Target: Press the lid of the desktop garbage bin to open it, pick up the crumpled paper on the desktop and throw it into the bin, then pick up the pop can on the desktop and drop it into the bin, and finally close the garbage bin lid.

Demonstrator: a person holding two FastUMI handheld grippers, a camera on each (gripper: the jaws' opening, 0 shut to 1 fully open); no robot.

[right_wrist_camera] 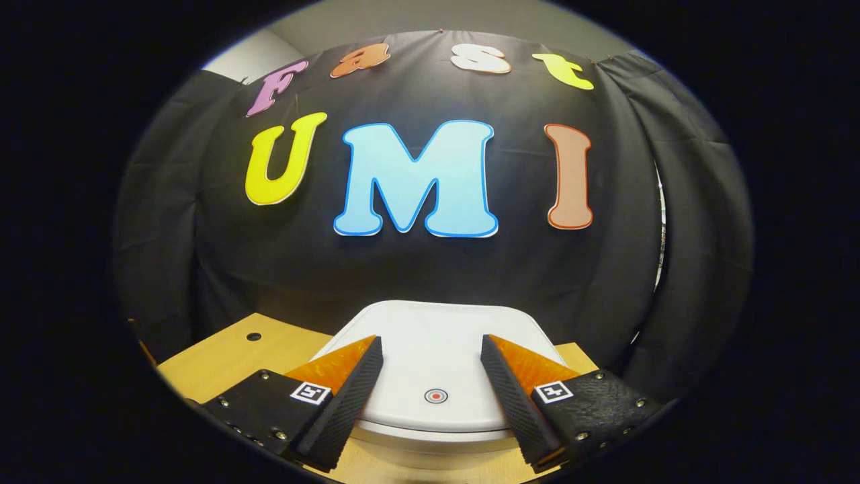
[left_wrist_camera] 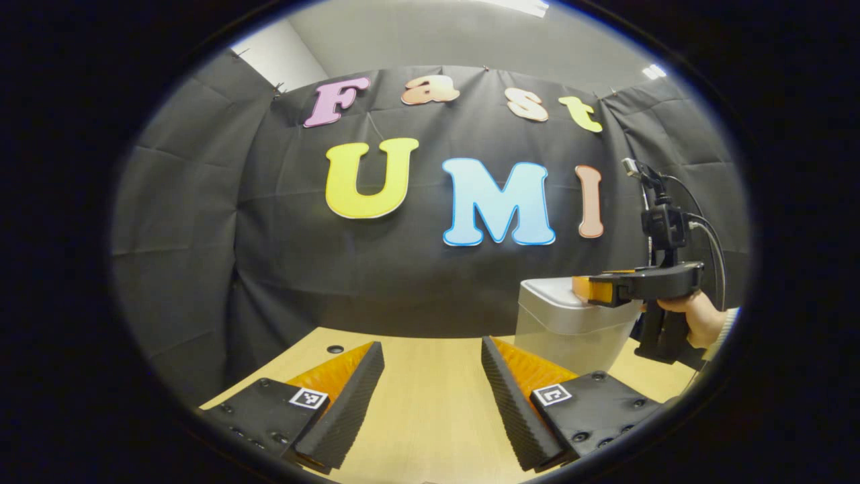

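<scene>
Wooden desktop (left_wrist_camera: 430, 410) held the bin (right_wrist_camera: 430, 363), lid shut. Right gripper (right_wrist_camera: 431, 383) hovered just above it, jaws spread and empty; left gripper (left_wrist_camera: 432, 386) likewise. Lid-opening step; next, probably press the red-ringed button (right_wrist_camera: 436, 396).

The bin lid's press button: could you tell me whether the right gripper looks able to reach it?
Probably yes: the right gripper hangs open just above the closed lid, the button between its fingers with nothing between.
</scene>
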